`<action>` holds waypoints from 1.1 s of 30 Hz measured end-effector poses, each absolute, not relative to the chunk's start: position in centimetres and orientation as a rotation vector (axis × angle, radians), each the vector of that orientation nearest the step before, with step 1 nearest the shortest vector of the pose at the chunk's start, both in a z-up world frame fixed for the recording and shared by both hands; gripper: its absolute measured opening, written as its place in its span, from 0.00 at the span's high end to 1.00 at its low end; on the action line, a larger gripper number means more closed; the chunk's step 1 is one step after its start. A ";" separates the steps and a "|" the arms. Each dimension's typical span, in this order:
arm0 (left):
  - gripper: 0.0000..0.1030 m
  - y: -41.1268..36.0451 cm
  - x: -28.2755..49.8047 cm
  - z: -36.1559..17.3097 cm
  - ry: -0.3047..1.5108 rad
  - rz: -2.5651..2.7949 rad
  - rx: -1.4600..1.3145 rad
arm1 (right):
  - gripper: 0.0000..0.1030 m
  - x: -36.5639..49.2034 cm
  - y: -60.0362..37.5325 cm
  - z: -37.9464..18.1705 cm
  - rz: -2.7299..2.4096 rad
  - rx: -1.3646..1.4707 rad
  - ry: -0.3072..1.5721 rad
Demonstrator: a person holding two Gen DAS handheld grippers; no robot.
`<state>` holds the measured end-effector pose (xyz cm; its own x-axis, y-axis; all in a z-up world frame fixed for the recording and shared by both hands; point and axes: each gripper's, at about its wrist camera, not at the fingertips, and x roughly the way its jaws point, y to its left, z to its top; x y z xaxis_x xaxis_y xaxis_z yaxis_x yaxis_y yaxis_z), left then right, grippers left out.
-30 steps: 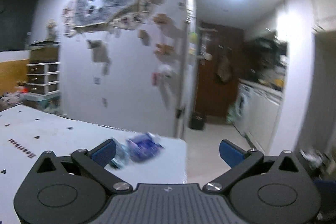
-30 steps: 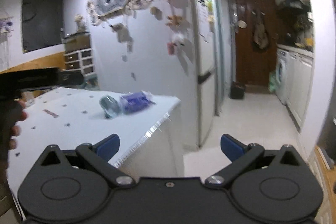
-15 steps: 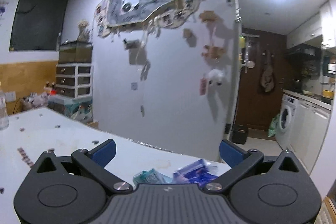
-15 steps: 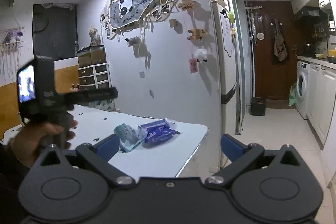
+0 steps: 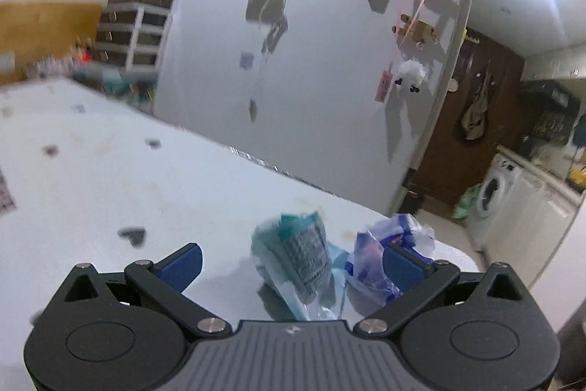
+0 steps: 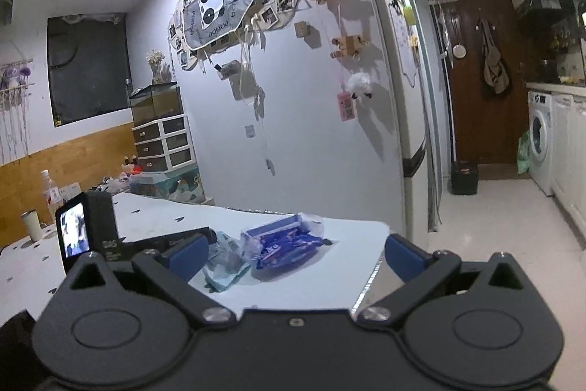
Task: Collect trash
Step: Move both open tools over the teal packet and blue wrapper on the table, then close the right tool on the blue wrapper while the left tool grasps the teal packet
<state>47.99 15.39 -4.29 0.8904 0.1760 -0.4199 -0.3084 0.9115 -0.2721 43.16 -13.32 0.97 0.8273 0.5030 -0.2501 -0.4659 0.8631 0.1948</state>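
Observation:
Two pieces of trash lie near the far right corner of the white table [image 5: 110,178]: a crumpled teal wrapper [image 5: 300,255] and a blue-and-clear plastic wrapper [image 5: 381,255]. My left gripper [image 5: 293,266] is open, low over the table, with the teal wrapper between its fingers and the blue wrapper against the right finger. In the right wrist view the teal wrapper [image 6: 223,255] and the blue wrapper [image 6: 282,240] lie ahead. My right gripper [image 6: 293,251] is open and empty, behind them. The left gripper's body with its camera screen [image 6: 88,226] shows at the left.
The table's [image 6: 329,281] right edge drops to a tiled floor leading to a brown door. A small black bin [image 6: 464,177] stands by the door. A washing machine [image 6: 540,141] and white cabinets line the right. A cup [image 6: 31,224] and bottle [image 6: 47,193] stand at the far left.
My left gripper has moved forward and down to the wrappers, so the teal one now sits between its fingers. My right gripper has come slightly closer to the table corner.

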 end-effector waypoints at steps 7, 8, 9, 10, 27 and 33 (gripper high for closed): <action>0.00 16.7 49.0 -5.5 0.413 0.202 -0.330 | 0.00 45.5 -9.2 -0.1 0.515 0.072 0.284; 0.01 16.7 49.2 -5.6 0.414 0.191 -0.322 | 0.00 46.0 -8.5 -0.2 0.511 0.058 0.284; 0.01 16.7 49.4 -5.7 0.415 0.183 -0.309 | 0.00 46.4 -7.8 -0.2 0.506 0.046 0.289; 0.02 16.7 49.5 -5.7 0.414 0.178 -0.296 | 0.00 46.8 -7.3 -0.3 0.508 0.041 0.295; 0.20 16.4 51.2 -7.2 0.565 0.089 -0.283 | 0.27 56.2 1.2 -2.2 0.465 0.168 0.486; 0.20 16.3 51.6 -7.3 0.571 0.096 -0.269 | 0.31 58.4 3.8 -2.8 0.496 0.071 0.533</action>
